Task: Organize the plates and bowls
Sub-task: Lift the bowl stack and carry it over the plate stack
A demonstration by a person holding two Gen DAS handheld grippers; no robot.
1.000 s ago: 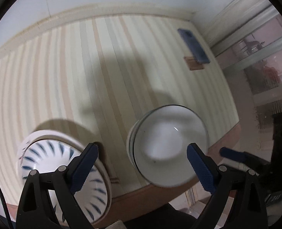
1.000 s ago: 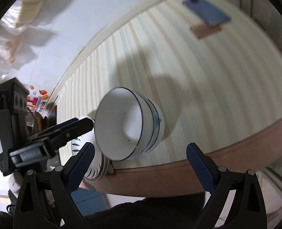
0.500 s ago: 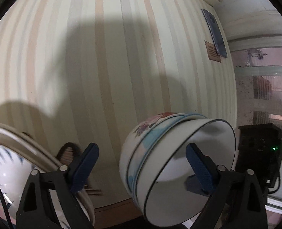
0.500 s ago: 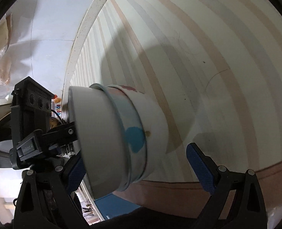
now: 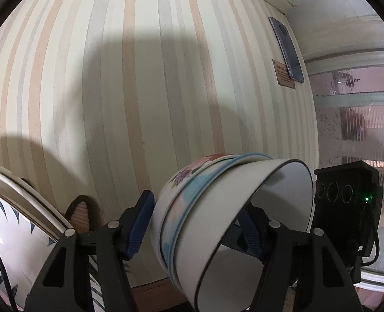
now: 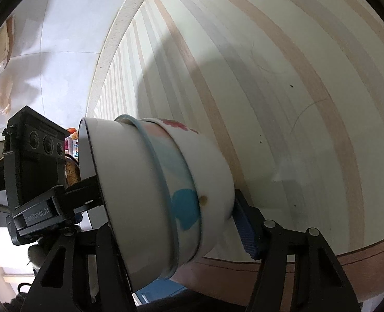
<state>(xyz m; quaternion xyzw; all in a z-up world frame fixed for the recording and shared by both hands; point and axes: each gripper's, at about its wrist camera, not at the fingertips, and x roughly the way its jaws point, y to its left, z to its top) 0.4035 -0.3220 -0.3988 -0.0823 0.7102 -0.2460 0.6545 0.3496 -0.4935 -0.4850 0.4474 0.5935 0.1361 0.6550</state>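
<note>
Biggest worry here is the stack of bowls (image 5: 225,223) sliding apart. It's tipped on its side with the open mouth facing the left wrist camera, so the inner bowls are only nested, and any jolt could let one slip out over the edge of the striped bench (image 5: 145,83).

Looks like both tools are squeezing it together. The left hand-held gripper (image 5: 194,223) has one blue pad pressed against the outer bowl's wall at about 9 o'clock and the other finger reaching inside the mouth. The right hand-held gripper (image 6: 171,223) has a pad against the stack's base at 3 o'clock; its other finger is hidden behind the bowls, so I'd guess it's clamped on but can't swear to it. If the two hands pull in different directions, the rim could chip.

The stack itself: a plain white bowl with a thin dark rim sits innermost, then one with a pale blue rim, then an outer one with flowers and blue blobs. It's held in the air above the bench's near edge. A blue-leaf plate (image 5: 12,236) sits at 8 o'clock in the left view.
</note>
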